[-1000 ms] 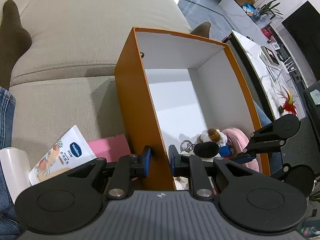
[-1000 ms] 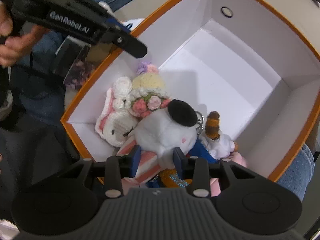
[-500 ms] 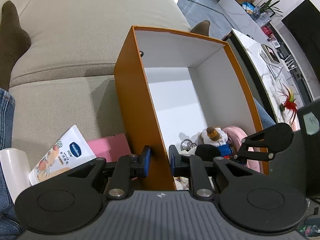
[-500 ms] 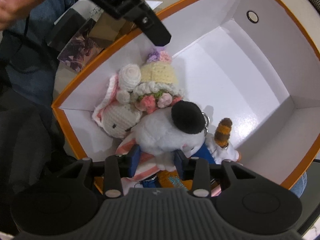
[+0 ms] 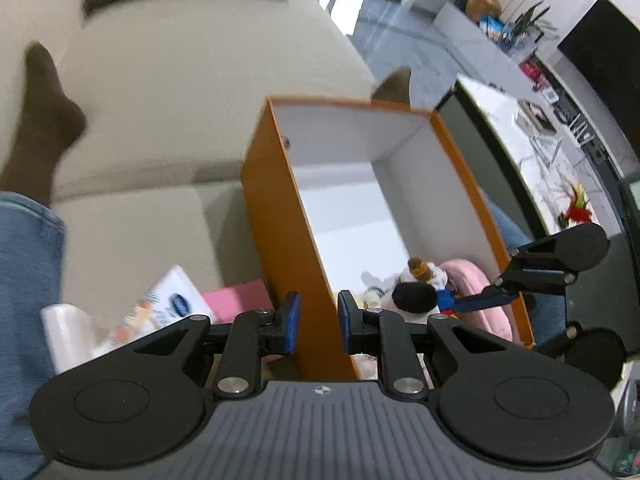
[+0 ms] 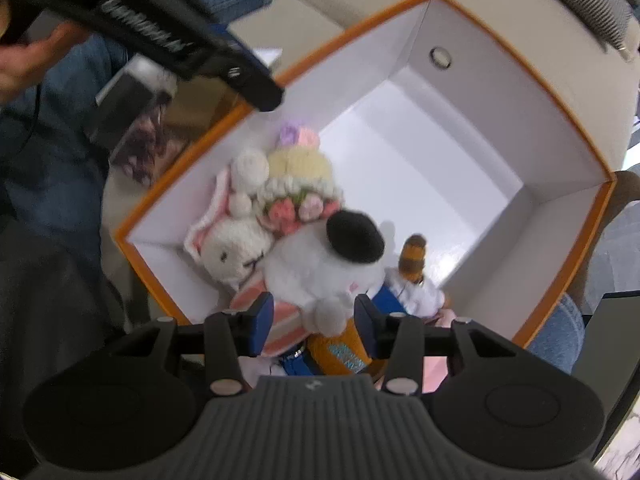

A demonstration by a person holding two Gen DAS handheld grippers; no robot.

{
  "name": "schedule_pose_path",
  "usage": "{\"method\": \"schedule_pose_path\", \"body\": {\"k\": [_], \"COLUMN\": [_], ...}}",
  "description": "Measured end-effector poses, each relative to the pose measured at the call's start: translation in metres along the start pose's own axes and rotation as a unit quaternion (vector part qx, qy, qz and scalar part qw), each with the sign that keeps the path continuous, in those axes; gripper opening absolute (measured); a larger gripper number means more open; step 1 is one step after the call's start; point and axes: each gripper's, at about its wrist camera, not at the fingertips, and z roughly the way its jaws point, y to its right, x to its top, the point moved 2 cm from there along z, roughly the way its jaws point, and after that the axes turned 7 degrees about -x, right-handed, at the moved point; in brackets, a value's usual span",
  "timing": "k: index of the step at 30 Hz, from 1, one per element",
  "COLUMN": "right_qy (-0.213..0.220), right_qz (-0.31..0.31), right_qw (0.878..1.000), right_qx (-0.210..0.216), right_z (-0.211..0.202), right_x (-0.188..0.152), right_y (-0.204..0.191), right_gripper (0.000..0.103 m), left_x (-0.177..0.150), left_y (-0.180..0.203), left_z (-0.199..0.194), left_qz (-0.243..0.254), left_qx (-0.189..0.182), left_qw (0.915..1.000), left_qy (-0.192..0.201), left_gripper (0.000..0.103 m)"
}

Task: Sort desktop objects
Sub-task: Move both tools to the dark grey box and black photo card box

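Note:
An orange box (image 5: 280, 216) with a white inside stands on a beige sofa. My left gripper (image 5: 316, 322) straddles its near side wall, both blue pads against the cardboard. In the near corner of the box (image 6: 568, 256) lie a white plush with a black hat (image 6: 316, 268), a crochet rabbit (image 6: 228, 248), a crochet flowered hat (image 6: 300, 172) and a small brown-headed doll (image 6: 414, 264). My right gripper (image 6: 312, 326) hangs over the white plush with its jaws opening. The plush's foot sits between the pads, and a gap shows on each side.
Left of the box lie a Vaseline tube (image 5: 168, 308), a pink item (image 5: 236, 300) and a white cylinder (image 5: 64, 328). A person's jeans leg (image 5: 24, 280) and socked foot (image 5: 40, 120) rest on the sofa (image 5: 160, 120). A marble-topped table (image 5: 520, 140) stands to the right.
The right jaws have spread away from the white plush, which stays in the box. Both views have drawn back upward a little. The left gripper keeps its place on the box wall.

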Motion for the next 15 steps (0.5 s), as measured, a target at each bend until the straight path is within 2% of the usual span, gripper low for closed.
{"method": "schedule_pose_path", "body": {"k": [4, 8, 11, 15], "right_qy": [0.059, 0.135, 0.169, 0.175], "right_qz": [0.025, 0.027, 0.014, -0.006], "right_qw": [0.998, 0.990, 0.985, 0.984], "right_qx": [-0.014, -0.012, -0.026, -0.022], "right_z": [-0.018, -0.030, -0.036, -0.029], "right_x": [0.006, 0.024, 0.041, 0.068], "right_y": [-0.002, -0.012, -0.026, -0.046], "right_gripper": [0.047, 0.055, 0.062, 0.065], "left_x": [-0.008, -0.019, -0.030, -0.043], "left_y": [-0.011, -0.033, -0.045, -0.057], "left_z": [-0.041, -0.073, -0.084, -0.089], "left_qz": [0.001, -0.008, 0.002, 0.011], "left_qx": [0.026, 0.076, 0.109, 0.114], "left_qw": [0.9985, 0.9939, 0.9913, 0.9919], "left_qy": [0.047, 0.079, 0.074, 0.053], "left_gripper": [0.022, 0.022, 0.022, 0.022]}}
